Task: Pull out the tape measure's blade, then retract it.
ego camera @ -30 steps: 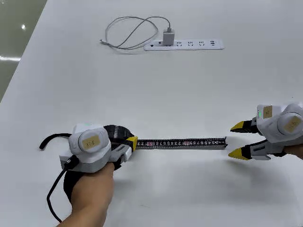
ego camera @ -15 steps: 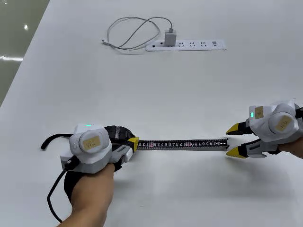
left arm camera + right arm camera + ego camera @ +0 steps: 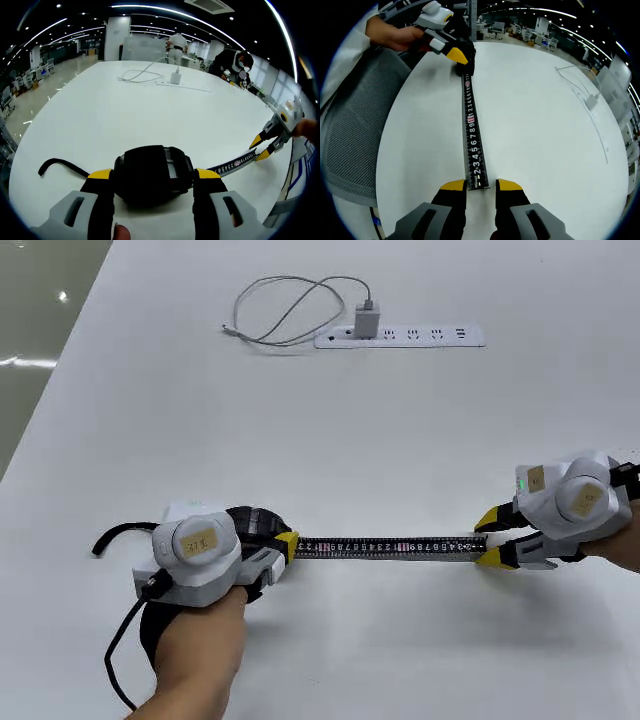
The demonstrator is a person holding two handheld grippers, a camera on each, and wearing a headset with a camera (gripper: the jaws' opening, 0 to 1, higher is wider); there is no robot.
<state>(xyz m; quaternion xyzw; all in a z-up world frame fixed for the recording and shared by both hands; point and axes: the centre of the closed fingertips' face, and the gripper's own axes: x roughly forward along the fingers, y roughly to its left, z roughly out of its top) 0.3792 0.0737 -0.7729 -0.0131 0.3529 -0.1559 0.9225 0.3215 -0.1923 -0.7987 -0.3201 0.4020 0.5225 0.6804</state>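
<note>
A black tape measure lies on the white table, and my left gripper is shut on its case. Its black blade lies flat, drawn out to the right. My right gripper sits at the blade's free end, its yellow-tipped jaws narrowly open on either side of the tip. In the right gripper view the blade runs from between my jaws up to the left gripper. From the left gripper view, the right gripper is at the far right.
A white power strip with a plugged-in charger and looped cable lies at the table's far side. The tape's black wrist strap trails left. A grey mesh chair stands at the near edge.
My right gripper has moved left to the blade's tip and its jaws have narrowed around it. The left gripper and tape case have stayed put.
</note>
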